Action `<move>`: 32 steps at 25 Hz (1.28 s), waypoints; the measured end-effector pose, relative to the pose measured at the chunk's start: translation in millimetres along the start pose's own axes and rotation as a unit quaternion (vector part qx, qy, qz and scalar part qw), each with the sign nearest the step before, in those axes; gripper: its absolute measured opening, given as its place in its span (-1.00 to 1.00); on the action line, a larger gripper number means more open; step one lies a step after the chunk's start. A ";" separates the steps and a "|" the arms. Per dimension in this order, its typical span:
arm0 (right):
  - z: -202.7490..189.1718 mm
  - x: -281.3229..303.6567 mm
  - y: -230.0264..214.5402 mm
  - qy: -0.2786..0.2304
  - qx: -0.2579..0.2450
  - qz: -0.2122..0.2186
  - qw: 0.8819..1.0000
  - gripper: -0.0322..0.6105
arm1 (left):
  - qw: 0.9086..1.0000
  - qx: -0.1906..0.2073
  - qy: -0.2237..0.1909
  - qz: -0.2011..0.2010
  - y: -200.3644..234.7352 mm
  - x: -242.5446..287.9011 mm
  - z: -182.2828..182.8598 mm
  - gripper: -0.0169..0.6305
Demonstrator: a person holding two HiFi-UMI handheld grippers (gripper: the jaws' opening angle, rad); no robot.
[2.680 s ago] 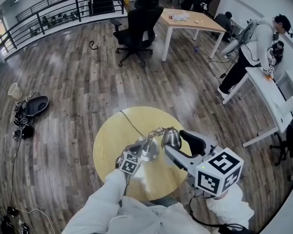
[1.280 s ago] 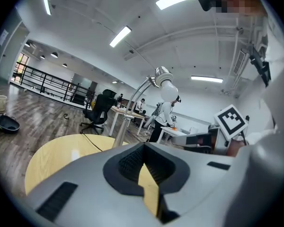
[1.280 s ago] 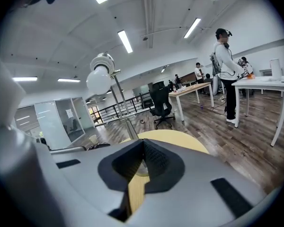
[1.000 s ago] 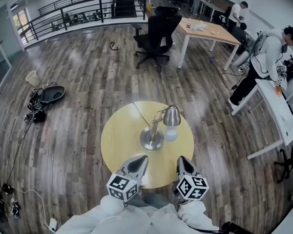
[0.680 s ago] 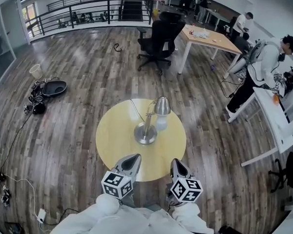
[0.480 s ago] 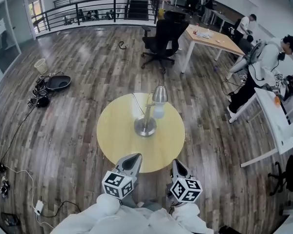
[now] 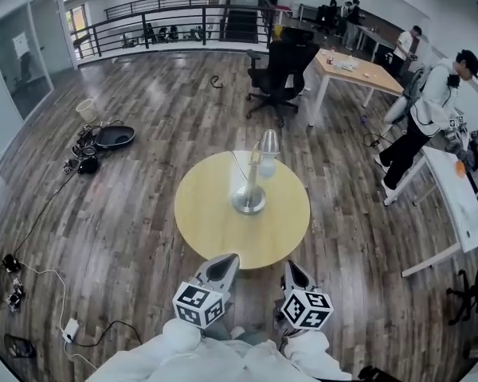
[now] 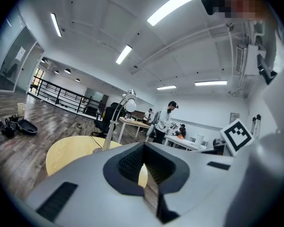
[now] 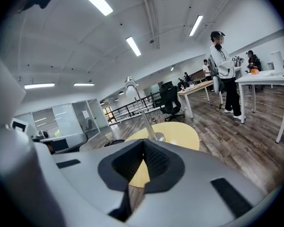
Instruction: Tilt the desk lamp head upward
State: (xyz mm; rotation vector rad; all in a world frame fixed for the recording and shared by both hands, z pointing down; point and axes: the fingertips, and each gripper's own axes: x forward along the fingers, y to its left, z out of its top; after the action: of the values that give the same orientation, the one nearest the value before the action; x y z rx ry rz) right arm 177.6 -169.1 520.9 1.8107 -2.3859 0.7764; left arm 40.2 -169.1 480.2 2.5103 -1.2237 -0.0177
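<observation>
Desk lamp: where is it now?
Head view, centre: the desk lamp stands near the middle of the round yellow table, ahead of the left gripper and right gripper, touched by neither.

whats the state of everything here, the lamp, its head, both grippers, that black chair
desk lamp: standing upright on the round table, nothing touching it
lamp head: at the top of the stem, bulb showing below the shade
left hand-held gripper: shut, empty, short of the table
right hand-held gripper: shut, empty, short of the table
office chair: upright, nobody in it
</observation>
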 end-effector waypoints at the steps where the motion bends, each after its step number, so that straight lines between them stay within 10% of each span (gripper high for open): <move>1: -1.6 -1.6 2.9 0.000 -0.001 0.000 1.000 -0.86 | 1.000 0.001 -0.001 -0.002 -1.7 -2.4 1.2 -0.95; 32: -8.0 -20.6 46.5 -0.029 -0.050 -0.017 0.998 -0.86 | 1.000 -0.004 0.014 -0.003 3.5 -34.8 -7.7 -0.95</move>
State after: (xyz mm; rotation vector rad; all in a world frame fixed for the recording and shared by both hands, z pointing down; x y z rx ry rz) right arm 139.5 -138.7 504.4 1.8553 -2.3751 0.5985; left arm 16.9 -142.1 483.7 2.4995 -1.2038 0.0105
